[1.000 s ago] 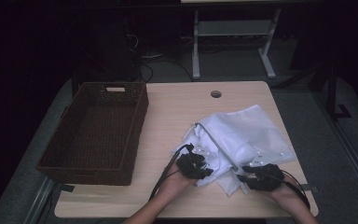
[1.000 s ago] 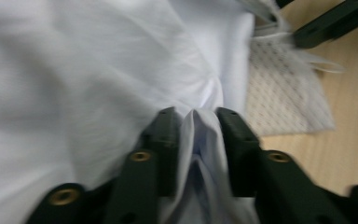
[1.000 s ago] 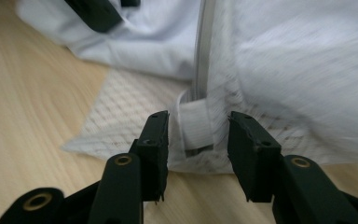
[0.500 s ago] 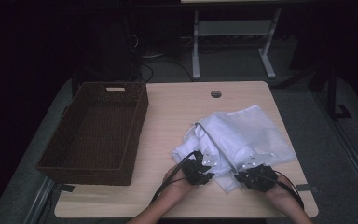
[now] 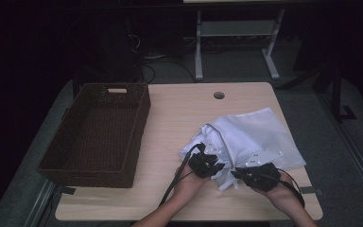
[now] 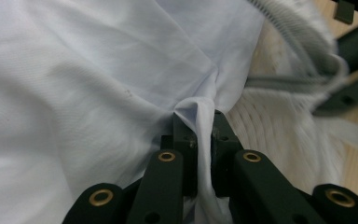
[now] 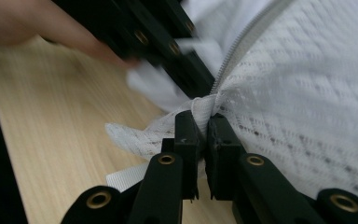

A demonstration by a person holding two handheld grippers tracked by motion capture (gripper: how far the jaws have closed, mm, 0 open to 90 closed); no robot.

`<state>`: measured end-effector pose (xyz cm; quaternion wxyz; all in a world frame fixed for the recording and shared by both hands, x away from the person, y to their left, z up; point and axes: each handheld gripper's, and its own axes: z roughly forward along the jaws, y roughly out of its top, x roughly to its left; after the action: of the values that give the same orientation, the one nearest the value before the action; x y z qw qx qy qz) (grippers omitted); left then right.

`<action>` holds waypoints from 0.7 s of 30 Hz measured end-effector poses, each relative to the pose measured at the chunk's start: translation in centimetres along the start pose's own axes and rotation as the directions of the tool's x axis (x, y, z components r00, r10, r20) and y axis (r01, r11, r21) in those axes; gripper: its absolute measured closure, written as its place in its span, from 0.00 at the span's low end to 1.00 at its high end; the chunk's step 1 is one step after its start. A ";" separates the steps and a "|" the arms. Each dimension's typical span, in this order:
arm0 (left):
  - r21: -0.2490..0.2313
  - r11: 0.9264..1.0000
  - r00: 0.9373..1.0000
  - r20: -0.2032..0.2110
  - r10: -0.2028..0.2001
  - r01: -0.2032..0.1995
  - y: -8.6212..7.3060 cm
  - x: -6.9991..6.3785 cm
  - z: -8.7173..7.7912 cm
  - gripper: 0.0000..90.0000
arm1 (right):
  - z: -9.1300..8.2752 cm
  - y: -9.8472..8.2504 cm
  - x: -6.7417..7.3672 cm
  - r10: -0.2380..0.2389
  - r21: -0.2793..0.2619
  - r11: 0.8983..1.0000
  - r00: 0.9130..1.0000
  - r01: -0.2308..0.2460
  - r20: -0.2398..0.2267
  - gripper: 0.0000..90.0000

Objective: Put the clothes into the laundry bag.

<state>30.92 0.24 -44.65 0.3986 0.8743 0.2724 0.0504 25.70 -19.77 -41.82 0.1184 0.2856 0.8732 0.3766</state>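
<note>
White fabric, a rumpled garment with a grey zipper, lies on the right half of the pale wooden table, its far corner reaching toward the table's right edge. Bare wood stretches between the garment and the dark wicker basket, which stands along the table's left edge. More open tabletop runs behind the cloth up to the round cable hole near the far edge. A narrow strip of wood remains at the near edge, where the person's two hands come in.

Both grippers sit at the garment's near hem, close together. The left gripper has just been closing, and its jaws are now clamped on a fold of smooth white cloth that stands up between the pads. In the high view it sits at the cloth's near-left corner. The right gripper has also just been closing, and its jaws pinch a gathered bunch of the textured, knitted part of the garment, just beside the zipper. From above it lies at the near-right part of the hem.
</note>
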 end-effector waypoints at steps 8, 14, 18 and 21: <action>-0.017 0.999 0.999 0.024 -0.036 0.037 0.0 0.0 1.2 0.92 | -0.2 -0.2 0.0 0.006 -0.028 1.000 0.999 -0.007 -0.053 0.93; -0.031 0.999 0.995 0.093 -0.040 0.043 0.0 0.6 -0.6 0.64 | -1.2 -1.1 -0.7 0.032 -0.039 0.999 0.999 -0.034 -0.036 0.93; -0.056 0.998 0.993 0.113 -0.019 0.026 0.1 1.7 -3.6 0.50 | -1.7 -1.5 -1.0 0.039 -0.042 0.998 0.999 -0.040 -0.025 0.92; -0.095 0.995 0.997 0.077 -0.017 0.024 0.2 3.3 -6.1 0.50 | -2.0 -1.7 -1.1 0.038 -0.038 0.999 0.999 -0.039 -0.015 0.92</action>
<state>31.93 5.94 -40.79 0.4506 0.8526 0.2633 0.0259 25.04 -22.54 -41.62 0.1102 0.2974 0.8610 0.3977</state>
